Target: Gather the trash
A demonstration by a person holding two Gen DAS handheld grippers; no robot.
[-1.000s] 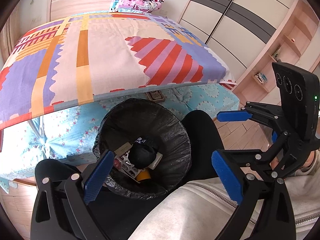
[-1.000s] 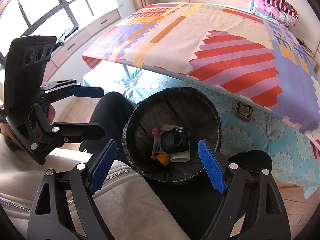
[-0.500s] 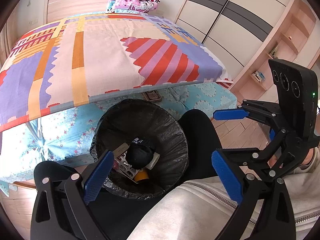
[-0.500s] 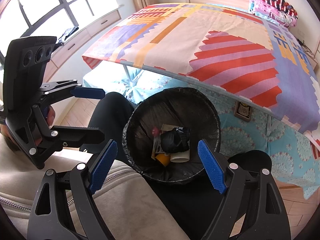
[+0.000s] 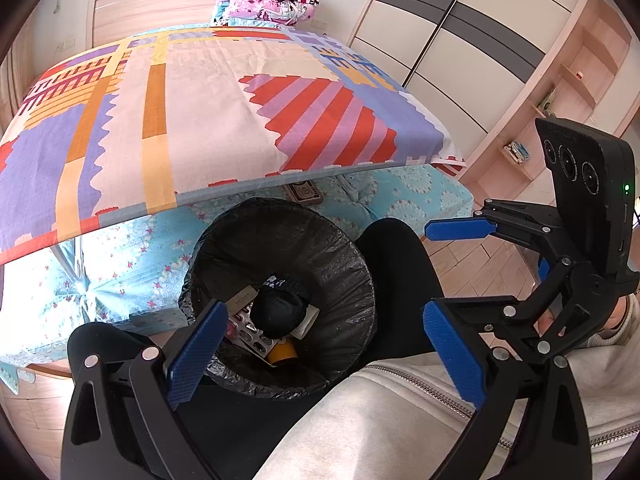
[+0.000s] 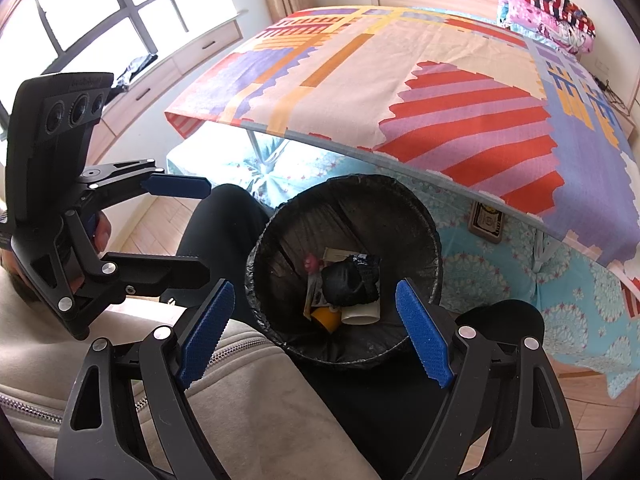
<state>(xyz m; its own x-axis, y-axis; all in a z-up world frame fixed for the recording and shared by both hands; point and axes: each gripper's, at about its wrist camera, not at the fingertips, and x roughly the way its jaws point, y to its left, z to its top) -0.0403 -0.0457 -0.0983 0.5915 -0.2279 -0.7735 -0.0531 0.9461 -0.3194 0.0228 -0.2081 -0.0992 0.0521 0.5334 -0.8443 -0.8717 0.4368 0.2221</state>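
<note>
Left gripper (image 5: pixel 324 354): jaws wide, empty | right gripper (image 6: pixel 316 334): jaws wide, empty | trash (image 6: pixel 348 286): in black-lined bin (image 6: pixel 428 216), below and between both grippers, beside bed (image 6: pixel 400 80)

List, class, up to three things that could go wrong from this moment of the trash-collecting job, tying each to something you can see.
1. The trash bin sits between the person's knees, not visibly braced; a bump from a leg might tip it.
2. Both the left claw and the right claw are open and empty above it, and close together, so they could collide on the next reach.
3. The black bundle lies on top of the paper cup; further items may pile unevenly.
</note>
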